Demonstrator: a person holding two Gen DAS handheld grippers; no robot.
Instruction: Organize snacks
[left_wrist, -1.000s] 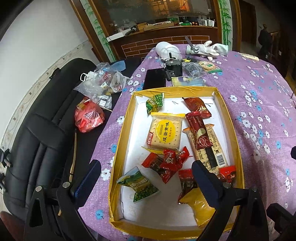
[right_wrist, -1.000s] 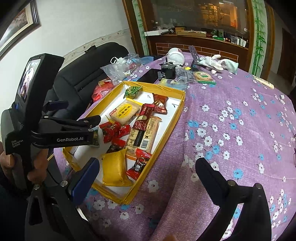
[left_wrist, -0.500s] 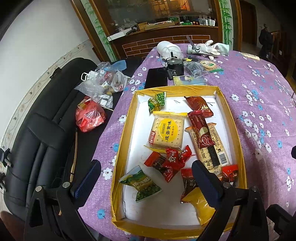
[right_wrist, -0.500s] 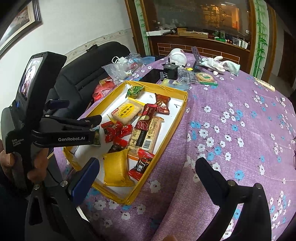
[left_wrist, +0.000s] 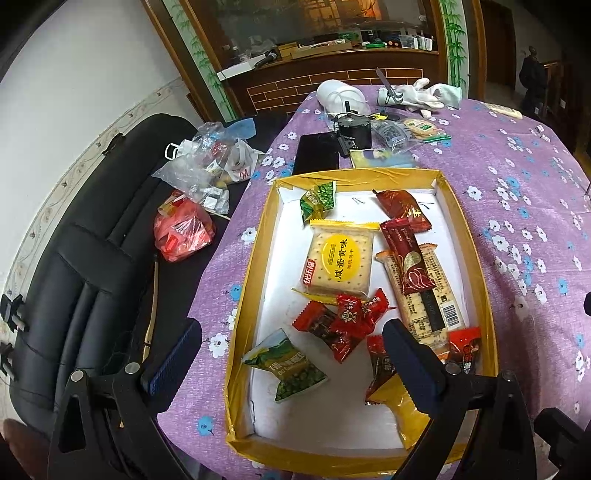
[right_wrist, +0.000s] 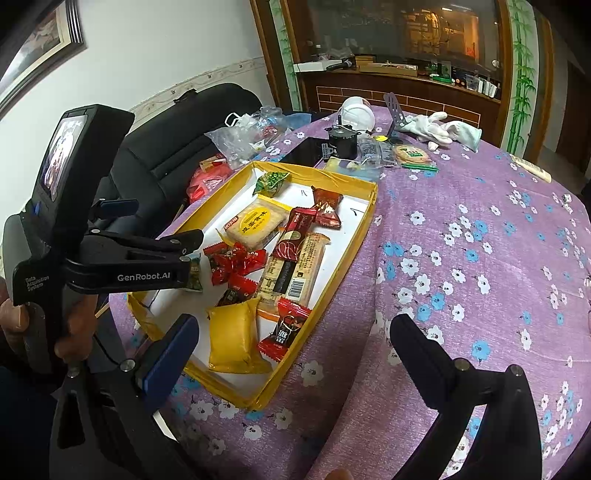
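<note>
A yellow-rimmed tray (left_wrist: 480, 266) (right_wrist: 354, 236) with a white floor holds several snacks: a cracker pack (left_wrist: 340, 260) (right_wrist: 255, 223), red candies (left_wrist: 343, 321) (right_wrist: 232, 260), a long biscuit bar (left_wrist: 424, 295) (right_wrist: 295, 269), green pea packets (left_wrist: 288, 365) (left_wrist: 317, 197), a yellow pouch (left_wrist: 391, 402) (right_wrist: 232, 336). My left gripper (left_wrist: 291, 354) is open and empty above the tray's near end; it also shows in the right wrist view (right_wrist: 184, 254). My right gripper (right_wrist: 291, 350) is open and empty over the tray's near right corner.
The tray lies on a purple flowered tablecloth (right_wrist: 461, 258). Behind it are a black phone (left_wrist: 317, 155), a black pot (left_wrist: 352, 133), white gloves (right_wrist: 443, 129) and a wrapped biscuit (right_wrist: 410, 153). Plastic bags (left_wrist: 207, 166) and a red bag (left_wrist: 183, 229) lie on a black sofa (left_wrist: 74, 258).
Both grippers have shifted slightly; the tray sits a little lower and nearer in both views. Both stay open and empty. The snacks have not moved.
</note>
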